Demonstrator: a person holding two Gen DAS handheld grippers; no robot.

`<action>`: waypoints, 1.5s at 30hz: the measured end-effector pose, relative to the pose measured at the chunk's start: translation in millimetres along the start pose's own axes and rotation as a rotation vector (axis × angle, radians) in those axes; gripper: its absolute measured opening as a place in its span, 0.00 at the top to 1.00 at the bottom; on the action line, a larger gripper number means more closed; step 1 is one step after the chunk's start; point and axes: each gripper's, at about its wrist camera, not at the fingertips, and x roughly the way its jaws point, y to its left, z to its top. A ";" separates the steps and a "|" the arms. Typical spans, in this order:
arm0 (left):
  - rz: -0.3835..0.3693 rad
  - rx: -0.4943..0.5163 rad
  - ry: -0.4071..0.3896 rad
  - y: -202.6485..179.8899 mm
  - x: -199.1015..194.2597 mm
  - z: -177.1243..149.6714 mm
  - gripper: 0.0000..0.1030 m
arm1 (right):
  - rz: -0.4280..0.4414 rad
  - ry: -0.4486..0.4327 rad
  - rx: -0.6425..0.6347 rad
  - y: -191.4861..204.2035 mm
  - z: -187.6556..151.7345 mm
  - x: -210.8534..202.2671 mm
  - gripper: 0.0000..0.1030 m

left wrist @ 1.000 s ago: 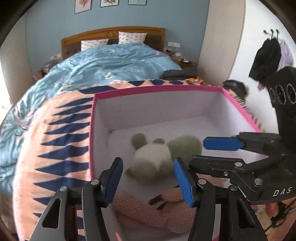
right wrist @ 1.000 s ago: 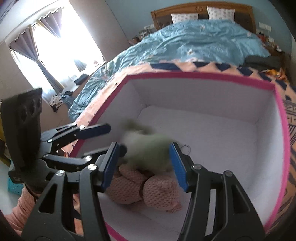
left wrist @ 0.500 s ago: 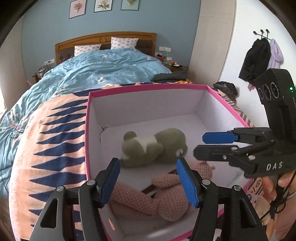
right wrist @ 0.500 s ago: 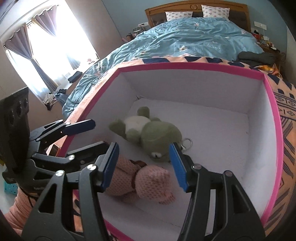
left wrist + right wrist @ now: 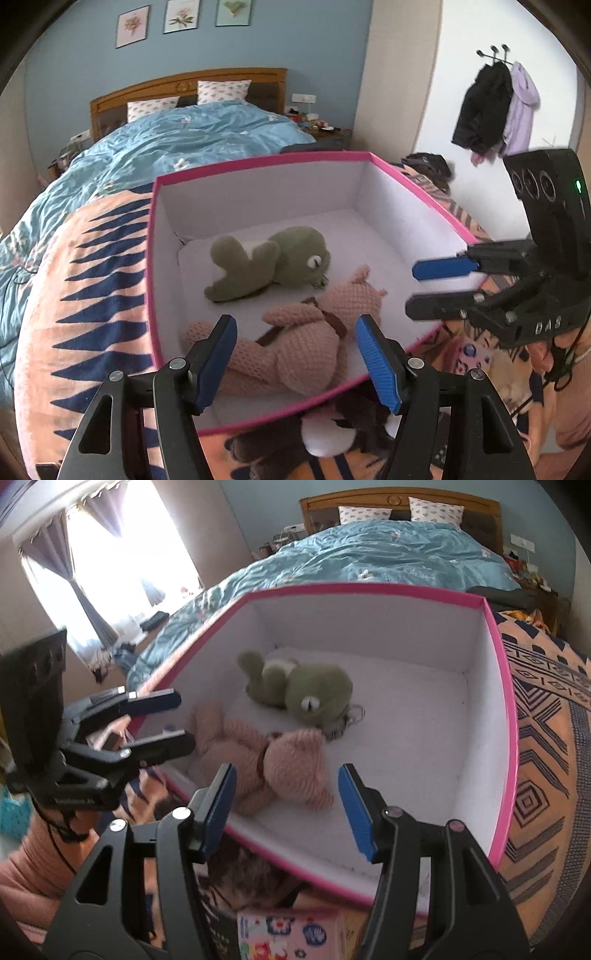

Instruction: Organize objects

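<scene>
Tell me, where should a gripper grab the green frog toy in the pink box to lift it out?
Probably the green frog by its narrow body behind the big head, coming straight down from above. It lies on its side on the floor of the pink box, whose walls block a sideways approach.

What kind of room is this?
Most likely a bedroom: a bed with a blue quilt and pillows, coats on wall hooks, and a curtained window.

Pink-rimmed white box (image 5: 258, 162); green frog plush (image 5: 273, 258), pink knit bear (image 5: 295, 343). Peach blanket (image 5: 92, 295) with navy triangles; light-blue floral duvet (image 5: 177, 144). Blue-padded black grippers; dark plush (image 5: 295, 454), possibly brown.
</scene>
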 end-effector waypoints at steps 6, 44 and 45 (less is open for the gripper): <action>-0.043 -0.037 0.024 4.8 -4.0 -6.4 0.33 | 0.091 0.039 0.068 -10.2 -6.2 1.7 0.42; -0.013 -0.055 -0.066 -0.4 -39.0 -107.0 0.24 | -0.155 -0.032 -0.276 77.6 -102.9 29.6 0.32; -0.016 -0.058 -0.063 0.5 -37.8 -107.4 0.24 | -0.138 -0.037 -0.255 74.0 -101.8 28.3 0.33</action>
